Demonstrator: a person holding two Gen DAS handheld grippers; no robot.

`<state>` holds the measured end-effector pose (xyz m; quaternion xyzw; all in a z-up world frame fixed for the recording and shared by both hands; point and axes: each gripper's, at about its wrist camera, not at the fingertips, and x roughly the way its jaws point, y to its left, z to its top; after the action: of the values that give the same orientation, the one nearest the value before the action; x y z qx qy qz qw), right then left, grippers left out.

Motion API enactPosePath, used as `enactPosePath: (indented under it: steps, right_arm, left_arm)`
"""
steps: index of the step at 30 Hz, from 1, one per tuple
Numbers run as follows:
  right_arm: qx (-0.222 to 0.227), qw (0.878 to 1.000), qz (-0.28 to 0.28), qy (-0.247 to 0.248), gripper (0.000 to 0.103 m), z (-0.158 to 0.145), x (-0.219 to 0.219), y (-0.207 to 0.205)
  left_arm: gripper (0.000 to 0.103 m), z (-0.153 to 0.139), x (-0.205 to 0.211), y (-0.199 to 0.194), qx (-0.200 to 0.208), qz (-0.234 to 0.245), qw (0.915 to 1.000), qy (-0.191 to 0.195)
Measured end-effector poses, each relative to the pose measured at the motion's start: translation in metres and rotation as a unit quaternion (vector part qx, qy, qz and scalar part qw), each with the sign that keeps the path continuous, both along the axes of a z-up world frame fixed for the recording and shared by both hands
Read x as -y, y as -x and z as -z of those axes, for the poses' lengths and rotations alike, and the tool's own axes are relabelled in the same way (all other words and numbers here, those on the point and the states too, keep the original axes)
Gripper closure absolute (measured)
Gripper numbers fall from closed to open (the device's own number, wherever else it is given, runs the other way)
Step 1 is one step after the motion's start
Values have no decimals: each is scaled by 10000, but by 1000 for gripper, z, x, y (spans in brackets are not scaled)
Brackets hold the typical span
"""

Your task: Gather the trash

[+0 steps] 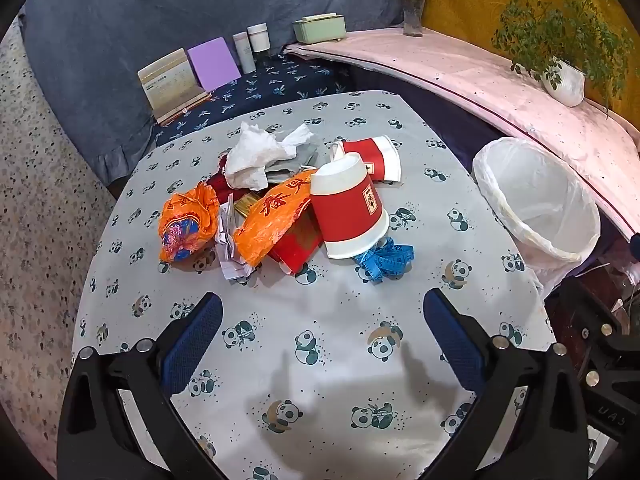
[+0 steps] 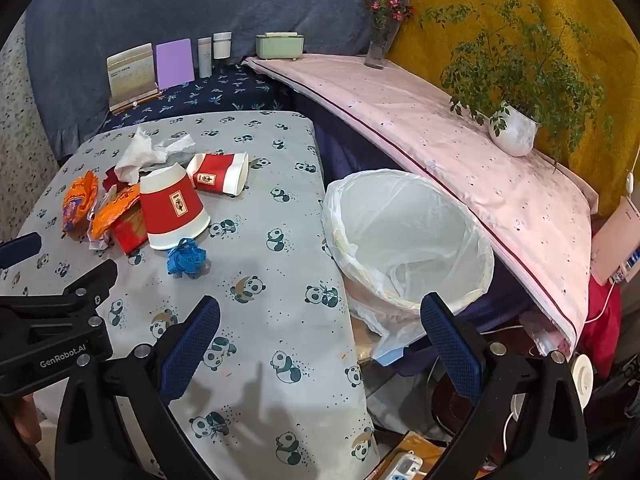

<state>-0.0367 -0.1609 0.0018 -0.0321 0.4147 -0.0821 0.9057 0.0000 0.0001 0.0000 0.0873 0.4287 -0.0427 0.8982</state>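
Note:
A trash pile lies on the panda-print table (image 1: 320, 340): an upside-down red paper cup (image 1: 348, 208) (image 2: 172, 208), a second red cup on its side (image 1: 374, 158) (image 2: 218, 174), crumpled white tissue (image 1: 260, 152), two orange wrappers (image 1: 186, 222) (image 1: 276, 216), a red packet (image 1: 296, 246) and a blue tape measure (image 1: 386, 260) (image 2: 186, 258). A white-lined bin (image 1: 536, 196) (image 2: 408, 236) stands right of the table. My left gripper (image 1: 322, 320) is open and empty, short of the pile. My right gripper (image 2: 320, 320) is open and empty over the table edge, near the bin.
A pink-covered shelf (image 2: 440, 128) behind the bin holds a potted plant (image 2: 514, 128), a flower vase (image 2: 378, 52) and a green box (image 2: 280, 46). Cards (image 1: 176, 80) and jars (image 1: 252, 44) stand on the dark cloth beyond the table. A power strip (image 2: 404, 464) lies on the floor.

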Motion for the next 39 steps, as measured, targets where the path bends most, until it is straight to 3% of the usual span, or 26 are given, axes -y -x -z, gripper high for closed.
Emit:
enactPosePath:
  steps: [39]
  right_arm:
    - [-15, 10000, 17, 36, 7, 0, -2, 0]
  left_arm:
    - [7, 7, 0, 2, -84, -5, 10000, -12]
